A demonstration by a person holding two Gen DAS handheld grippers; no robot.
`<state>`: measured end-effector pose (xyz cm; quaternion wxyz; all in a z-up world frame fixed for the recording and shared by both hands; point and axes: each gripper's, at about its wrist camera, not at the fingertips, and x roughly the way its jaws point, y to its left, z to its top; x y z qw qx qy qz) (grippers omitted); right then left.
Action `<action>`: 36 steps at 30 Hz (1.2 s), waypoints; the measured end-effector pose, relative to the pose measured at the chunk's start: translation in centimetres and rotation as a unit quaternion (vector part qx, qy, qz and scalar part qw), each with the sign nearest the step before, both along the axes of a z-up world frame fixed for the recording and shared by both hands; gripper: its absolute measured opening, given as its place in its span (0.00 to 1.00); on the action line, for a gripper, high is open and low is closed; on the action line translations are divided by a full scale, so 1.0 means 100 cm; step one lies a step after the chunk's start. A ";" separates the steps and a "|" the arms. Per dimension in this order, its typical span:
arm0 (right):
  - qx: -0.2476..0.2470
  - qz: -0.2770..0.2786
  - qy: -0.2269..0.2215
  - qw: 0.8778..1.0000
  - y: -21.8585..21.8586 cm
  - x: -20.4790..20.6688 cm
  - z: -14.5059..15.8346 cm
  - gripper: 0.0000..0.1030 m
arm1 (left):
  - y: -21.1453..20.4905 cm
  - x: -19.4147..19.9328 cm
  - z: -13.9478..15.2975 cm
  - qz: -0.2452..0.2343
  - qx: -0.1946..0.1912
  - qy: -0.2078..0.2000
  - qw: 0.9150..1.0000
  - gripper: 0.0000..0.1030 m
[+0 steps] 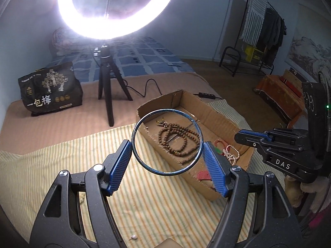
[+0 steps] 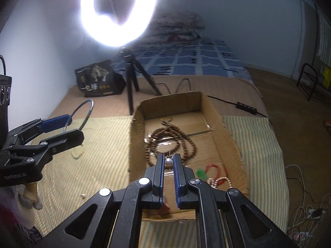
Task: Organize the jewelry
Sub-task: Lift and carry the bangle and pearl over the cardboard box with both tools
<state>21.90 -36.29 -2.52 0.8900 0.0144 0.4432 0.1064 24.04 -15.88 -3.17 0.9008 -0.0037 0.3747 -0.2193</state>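
My left gripper is shut on a thin blue bangle, held across its width above the striped cloth, just left of the cardboard box. My right gripper is shut on a pearl earring over the box's near end. Inside the box lie a brown bead necklace, a pink-white bead bracelet, a red cord and a green piece. The left gripper with the bangle shows at the left of the right wrist view.
A pale bead bracelet and a loose pearl earring lie on the striped cloth left of the box. A ring light on a black tripod, a black bag and a cable stand behind the box.
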 end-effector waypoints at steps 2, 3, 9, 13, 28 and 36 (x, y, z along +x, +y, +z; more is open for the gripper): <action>0.002 -0.009 0.004 1.000 -0.007 0.003 -0.003 0.06 | -0.006 0.003 -0.003 -0.004 0.003 0.002 1.000 0.70; 0.003 -0.013 0.006 1.000 -0.010 0.004 -0.004 0.06 | -0.009 0.004 -0.004 -0.005 0.005 0.003 1.000 0.70; 0.005 -0.033 0.018 0.999 -0.023 0.010 -0.012 0.06 | -0.023 0.009 -0.012 -0.010 0.011 0.007 1.000 0.70; 0.006 -0.040 0.025 0.999 -0.026 0.012 -0.016 0.06 | -0.030 0.013 -0.016 -0.012 0.008 0.012 1.000 0.70; 0.004 -0.056 0.054 0.997 -0.035 0.020 -0.036 0.06 | -0.047 0.025 -0.037 -0.020 0.018 0.032 0.999 0.70; -0.003 -0.058 0.068 0.996 -0.035 0.021 -0.046 0.06 | -0.054 0.030 -0.047 -0.025 0.020 0.044 0.999 0.70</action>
